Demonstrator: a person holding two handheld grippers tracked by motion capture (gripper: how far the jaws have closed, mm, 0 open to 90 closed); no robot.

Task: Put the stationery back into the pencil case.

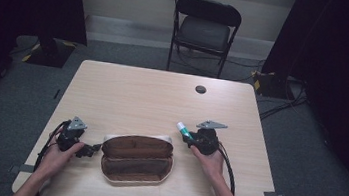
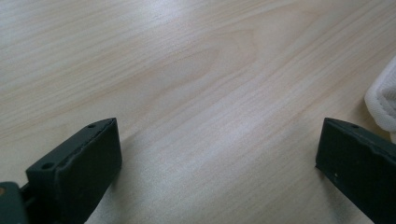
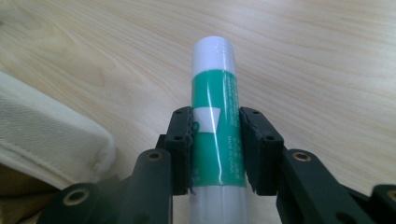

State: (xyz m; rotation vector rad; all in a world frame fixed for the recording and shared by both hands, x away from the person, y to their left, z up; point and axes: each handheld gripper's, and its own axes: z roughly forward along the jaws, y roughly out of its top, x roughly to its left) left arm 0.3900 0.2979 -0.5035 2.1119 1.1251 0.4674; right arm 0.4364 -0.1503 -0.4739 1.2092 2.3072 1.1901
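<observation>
My right gripper (image 3: 215, 149) clamps green glue stick (image 3: 215, 121) mid-body, above table just beside open pencil case (image 1: 135, 160); left gripper (image 2: 215, 163) gapes wide, empty, over bare table (image 2: 187, 70) at case's left end; smooth tube may slide or twist if squeeze slackens

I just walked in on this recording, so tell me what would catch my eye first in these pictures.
Probably the green and white glue stick, clamped between the jaws of the right gripper just off the right end of the pencil case. That case lies open, brown inside, near the table's front edge. The left gripper waits open and empty at its left end.
</observation>
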